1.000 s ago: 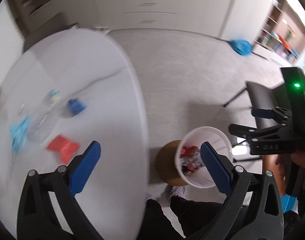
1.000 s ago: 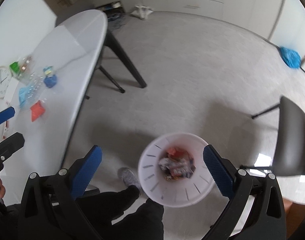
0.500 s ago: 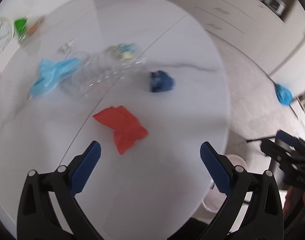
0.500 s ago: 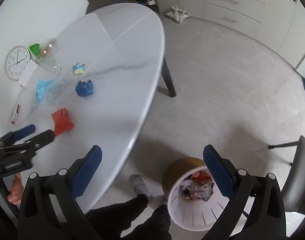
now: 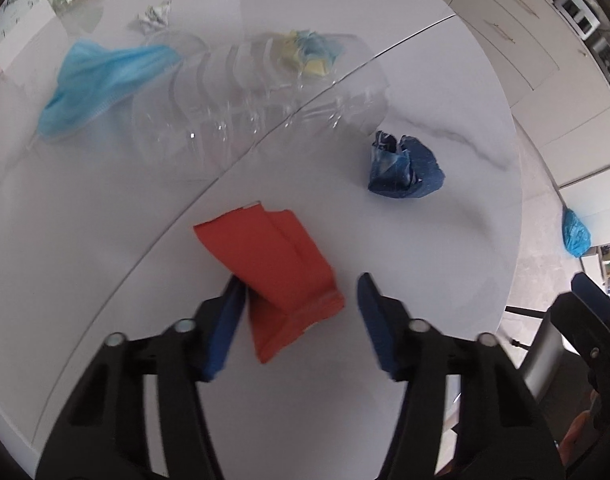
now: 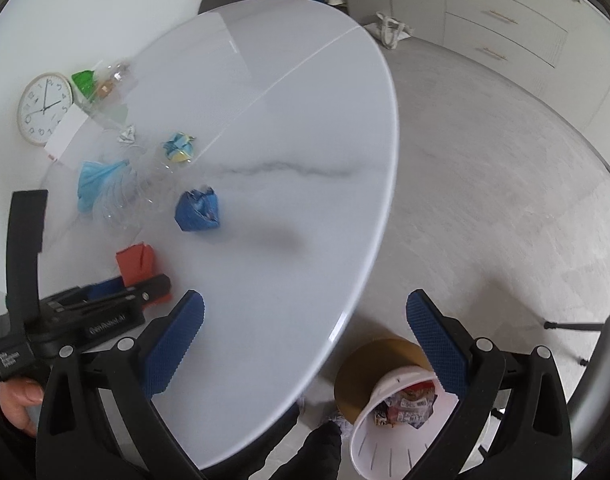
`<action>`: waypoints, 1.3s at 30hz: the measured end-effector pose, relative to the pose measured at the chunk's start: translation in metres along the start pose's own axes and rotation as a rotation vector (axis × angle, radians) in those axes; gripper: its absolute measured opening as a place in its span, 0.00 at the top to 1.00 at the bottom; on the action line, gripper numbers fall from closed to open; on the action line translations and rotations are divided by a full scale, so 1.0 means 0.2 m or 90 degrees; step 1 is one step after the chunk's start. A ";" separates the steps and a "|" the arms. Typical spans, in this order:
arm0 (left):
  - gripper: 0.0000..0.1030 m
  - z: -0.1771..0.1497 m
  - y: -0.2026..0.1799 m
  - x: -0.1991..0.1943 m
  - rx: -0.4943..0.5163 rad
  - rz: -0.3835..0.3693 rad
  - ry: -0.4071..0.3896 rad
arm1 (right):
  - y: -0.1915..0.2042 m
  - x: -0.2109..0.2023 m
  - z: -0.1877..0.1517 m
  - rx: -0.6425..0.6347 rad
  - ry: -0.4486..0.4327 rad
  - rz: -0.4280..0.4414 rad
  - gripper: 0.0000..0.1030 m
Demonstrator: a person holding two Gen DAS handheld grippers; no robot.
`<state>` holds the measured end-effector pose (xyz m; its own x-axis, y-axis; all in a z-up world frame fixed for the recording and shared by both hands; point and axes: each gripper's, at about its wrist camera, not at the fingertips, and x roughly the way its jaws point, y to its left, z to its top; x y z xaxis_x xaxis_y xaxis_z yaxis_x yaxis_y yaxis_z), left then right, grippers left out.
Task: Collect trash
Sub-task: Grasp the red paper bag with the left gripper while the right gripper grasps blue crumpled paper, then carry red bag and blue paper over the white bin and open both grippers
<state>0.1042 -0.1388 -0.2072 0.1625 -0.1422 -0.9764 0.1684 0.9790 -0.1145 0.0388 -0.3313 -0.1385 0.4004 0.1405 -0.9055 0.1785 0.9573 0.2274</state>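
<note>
The left gripper (image 5: 299, 312) has just been closing around the folded red paper napkin (image 5: 279, 270), not pinching yet. It looks light and floppy; grab its thick fold.

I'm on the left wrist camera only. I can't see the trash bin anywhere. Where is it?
Observer: The white bin stands on the floor, just off the table's near edge.
Operator: Is anything in it?
Observer: Yes, crumpled wrappers lie inside.
Operator: Is the right gripper free?
Observer: The right gripper has its jaws wide open with nothing between them.
</note>
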 end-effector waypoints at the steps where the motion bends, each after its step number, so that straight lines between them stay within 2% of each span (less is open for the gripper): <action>1: 0.54 -0.01 0.01 0.00 -0.005 -0.005 0.003 | 0.02 0.02 0.02 -0.010 0.002 0.005 0.03; 9: 0.56 -0.02 0.12 -0.03 -0.026 -0.021 -0.003 | 0.27 0.21 0.17 -0.103 0.015 0.036 0.03; 13: 0.56 -0.03 0.18 -0.09 -0.024 -0.012 -0.020 | 0.40 0.34 0.21 -0.139 0.026 0.029 0.03; 16: 0.56 -0.03 0.24 -0.15 -0.023 -0.006 -0.030 | 0.44 0.40 0.23 -0.146 0.036 0.011 0.11; 24: 0.56 -0.05 0.36 -0.23 -0.023 -0.009 -0.042 | 0.48 0.45 0.22 -0.161 0.038 -0.049 0.40; 30: 0.56 -0.07 0.38 -0.25 -0.014 -0.010 -0.046 | 0.48 0.43 0.21 -0.162 0.033 -0.046 0.66; 33: 0.56 -0.07 0.38 -0.26 -0.006 -0.013 -0.052 | 0.47 0.42 0.19 -0.153 0.034 -0.039 0.66; 39: 0.56 -0.10 0.39 -0.30 0.005 -0.015 -0.065 | 0.45 0.36 0.14 -0.106 0.028 0.022 0.67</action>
<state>0.0871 -0.0511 -0.1604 0.2563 -0.1791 -0.9499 0.1814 0.9741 -0.1347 0.1091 -0.2432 -0.1725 0.3634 0.1811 -0.9138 0.0126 0.9799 0.1992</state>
